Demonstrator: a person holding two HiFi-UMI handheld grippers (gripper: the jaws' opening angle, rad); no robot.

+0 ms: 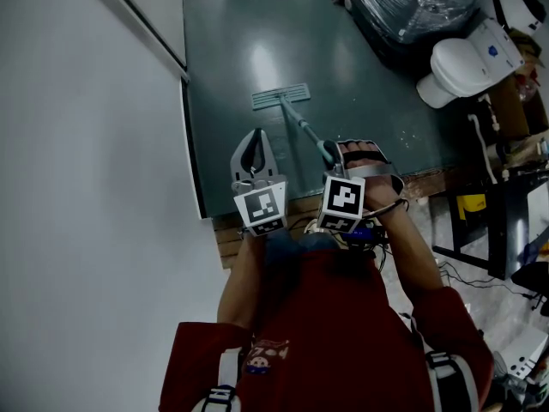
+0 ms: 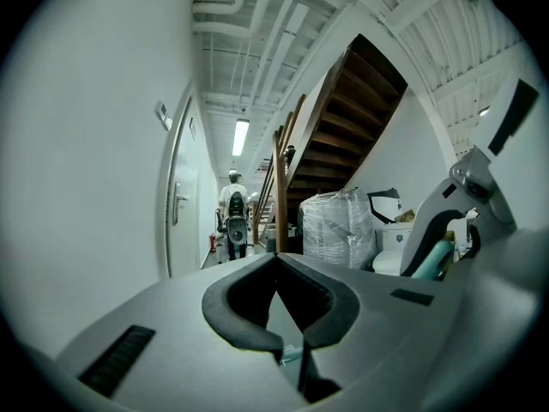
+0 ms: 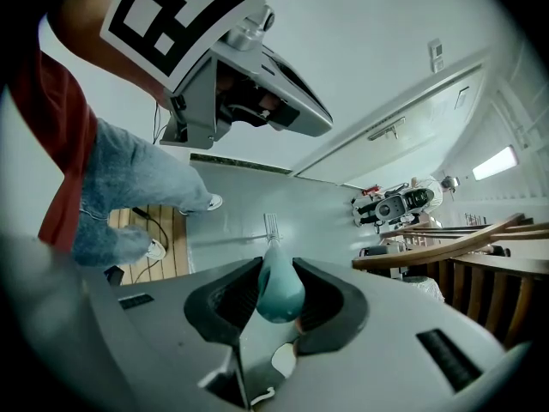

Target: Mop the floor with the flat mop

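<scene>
The flat mop's pale head (image 1: 280, 96) lies flat on the dark green floor (image 1: 377, 110), a little ahead of me. Its thin handle (image 1: 300, 125) slants back to a teal grip (image 1: 328, 151). My right gripper (image 1: 334, 154) is shut on that grip. In the right gripper view the teal grip (image 3: 279, 290) sits squeezed between the dark pads of the right gripper (image 3: 279, 303), and the mop head (image 3: 271, 224) shows small beyond it. My left gripper (image 1: 255, 137) hangs beside the handle, shut on nothing. In its own view the left gripper (image 2: 290, 343) has its tips together.
A white wall with a door (image 1: 94, 144) runs along the left. A white toilet (image 1: 467, 63) and a plastic-wrapped pallet (image 1: 420, 3) stand at the right. Wooden flooring with cables (image 3: 159, 239) lies under my feet. A distant person with a machine (image 2: 232, 217) stands by the wooden stairs (image 2: 343, 136).
</scene>
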